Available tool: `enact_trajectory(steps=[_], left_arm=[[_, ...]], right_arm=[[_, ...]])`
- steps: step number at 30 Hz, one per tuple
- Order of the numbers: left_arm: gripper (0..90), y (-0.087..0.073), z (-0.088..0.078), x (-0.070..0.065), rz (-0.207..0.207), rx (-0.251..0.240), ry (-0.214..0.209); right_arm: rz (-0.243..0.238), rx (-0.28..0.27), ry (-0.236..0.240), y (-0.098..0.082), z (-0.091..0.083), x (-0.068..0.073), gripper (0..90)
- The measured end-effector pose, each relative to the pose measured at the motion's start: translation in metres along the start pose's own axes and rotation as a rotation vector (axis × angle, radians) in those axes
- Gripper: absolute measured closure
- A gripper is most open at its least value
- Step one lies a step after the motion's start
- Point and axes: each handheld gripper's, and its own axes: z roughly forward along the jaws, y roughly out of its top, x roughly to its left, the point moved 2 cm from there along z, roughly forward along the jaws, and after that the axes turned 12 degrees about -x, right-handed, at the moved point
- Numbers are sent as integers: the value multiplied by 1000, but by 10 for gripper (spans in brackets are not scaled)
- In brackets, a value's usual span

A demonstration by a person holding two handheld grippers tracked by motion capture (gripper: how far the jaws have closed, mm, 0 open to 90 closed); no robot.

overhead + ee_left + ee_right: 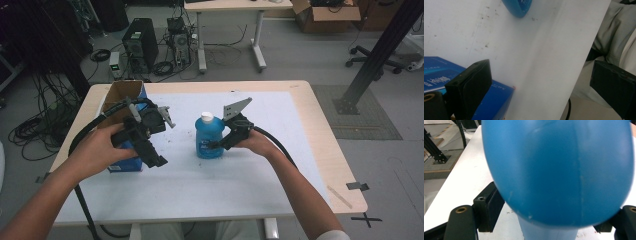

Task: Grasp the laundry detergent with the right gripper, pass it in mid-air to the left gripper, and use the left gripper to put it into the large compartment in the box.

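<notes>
Cluttered lab floor behind a white-topped desk (240, 175). From above: blue bottle (209, 137) upright mid-desk, right hand-held gripper (216, 145) straddling its lower body; left hand-held gripper (157, 142) spread wide, empty, over a blue box (131, 164). Right gripper view: jaws flanking the bottle (559, 170), contact unclear. Best squeezed squarely, kept upright.

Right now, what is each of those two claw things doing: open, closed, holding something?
Left gripper: open, nothing between its jaws, beside the blue box.
Right gripper: jaws on either side of the blue bottle; a firm grip cannot be told.
</notes>
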Motion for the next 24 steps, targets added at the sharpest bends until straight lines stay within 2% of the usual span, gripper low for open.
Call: enact_trajectory(steps=[6,16,24], left_arm=[[44,0,0,0,-1,0,1],[44,0,-1,0,1,2,2],[45,0,-1,0,-3,-1,5]], right_arm=[[-8,-3,2,1,0,0,274],[-19,-16,3,2,-2,-1,394],[-22,-19,4,2,-3,-1,411]])
